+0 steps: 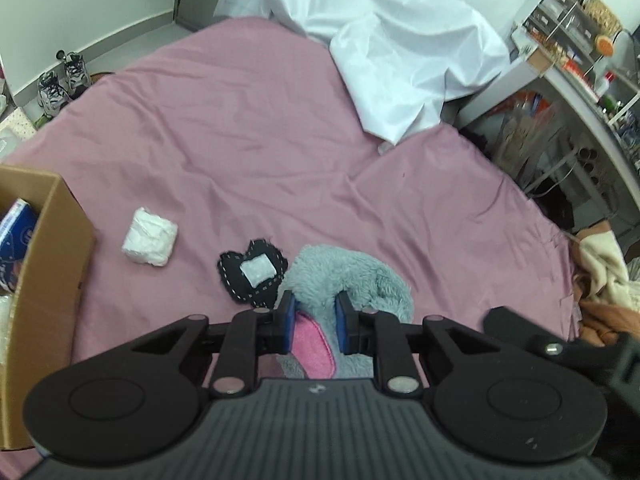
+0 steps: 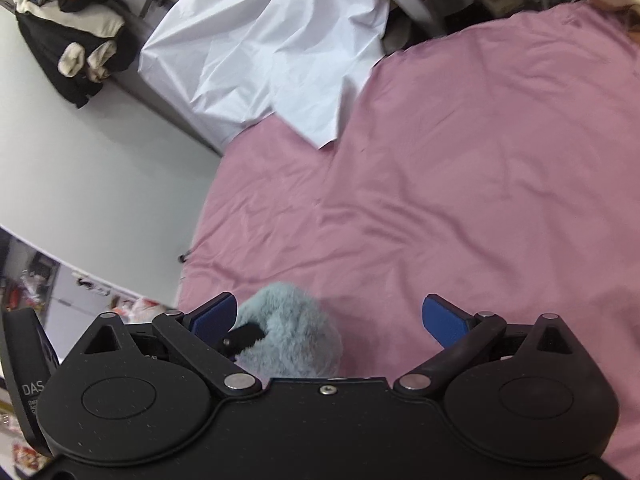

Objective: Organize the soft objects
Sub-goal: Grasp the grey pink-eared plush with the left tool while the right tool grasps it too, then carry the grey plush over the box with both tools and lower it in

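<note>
So my left claw is pinched down on the grey plush toy, pads squeezing a fold of fuzz right above the pink patch on it. The toy sits on the pink bed sheet, bunched up directly under and ahead of that claw, so it's basically already in hand.

The relation that matters: the cardboard box is off to my left, at the edge of the left wrist view, with the white padded block and the black stitched heart lying between toy and box. If the box is where the soft stuff goes, I'd have to swing left and clear both of those.

My right claw is spread wide, holding nothing. The plush shows up there too, tucked against the left-hand pad rather than centred, and I honestly can't tell if it's touching that pad or just close. So the left is the one actually holding it; the right is just alongside.
</note>
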The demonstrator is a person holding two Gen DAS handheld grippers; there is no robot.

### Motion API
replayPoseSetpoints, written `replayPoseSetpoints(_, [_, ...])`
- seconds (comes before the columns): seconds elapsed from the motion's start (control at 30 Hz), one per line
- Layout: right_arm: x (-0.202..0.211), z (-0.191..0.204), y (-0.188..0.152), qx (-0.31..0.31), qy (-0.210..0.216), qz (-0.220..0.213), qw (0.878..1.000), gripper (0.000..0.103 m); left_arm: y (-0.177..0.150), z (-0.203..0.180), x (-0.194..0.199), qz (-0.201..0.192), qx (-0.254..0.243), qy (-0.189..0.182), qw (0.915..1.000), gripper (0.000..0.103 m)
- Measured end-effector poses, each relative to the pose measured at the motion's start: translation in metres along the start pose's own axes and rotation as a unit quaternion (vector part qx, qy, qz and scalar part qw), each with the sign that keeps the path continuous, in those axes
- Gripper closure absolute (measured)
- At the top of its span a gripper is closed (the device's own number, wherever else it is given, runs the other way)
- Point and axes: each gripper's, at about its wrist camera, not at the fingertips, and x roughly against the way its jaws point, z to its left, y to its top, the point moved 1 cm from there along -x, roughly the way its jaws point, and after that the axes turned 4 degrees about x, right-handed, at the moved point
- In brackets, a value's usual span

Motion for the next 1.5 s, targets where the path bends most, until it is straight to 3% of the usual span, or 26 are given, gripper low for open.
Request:
replayPoseSetpoints(0.23, [-0.012, 0.021, -0.007, -0.013, 0.052, 0.024, 0.998, 0.015, 0.002, 0.010, 0.027, -0.019, 0.001, -0.019, 0.9996, 0.084])
replayPoseSetpoints(0.33, [-0.013, 0.032, -0.012, -0.007, 0.070, 0.031, 0.997, 0.026, 0.002, 0.019, 0.040, -0.028, 0.005, -0.025, 0.9993, 0.084])
replayPoseSetpoints(0.37, [-0.015, 0.036, -0.014, -0.004, 0.076, 0.036, 0.996, 0.039, 0.001, 0.022, 0.044, -0.031, 0.006, -0.026, 0.9992, 0.084])
replayPoseSetpoints(0.4, [-0.018, 0.040, -0.017, -0.001, 0.085, 0.043, 0.995, 0.061, 0.001, 0.024, 0.048, -0.034, 0.006, -0.024, 0.9991, 0.084])
replayPoseSetpoints(0.47, [-0.022, 0.048, -0.022, 0.012, 0.089, 0.056, 0.994, 0.073, 0.001, 0.031, 0.054, -0.040, 0.009, -0.016, 0.9990, 0.084])
replayPoseSetpoints(0.87, [-0.013, 0.103, -0.043, 0.090, 0.115, 0.045, 0.988, 0.078, 0.005, 0.073, 0.094, -0.066, 0.035, -0.006, 0.9972, 0.084])
replayPoseSetpoints(1.5, [-0.026, 0.161, -0.077, 0.125, 0.139, 0.052, 0.981, 0.079, 0.008, 0.139, 0.126, -0.078, 0.068, 0.005, 0.9946, 0.084])
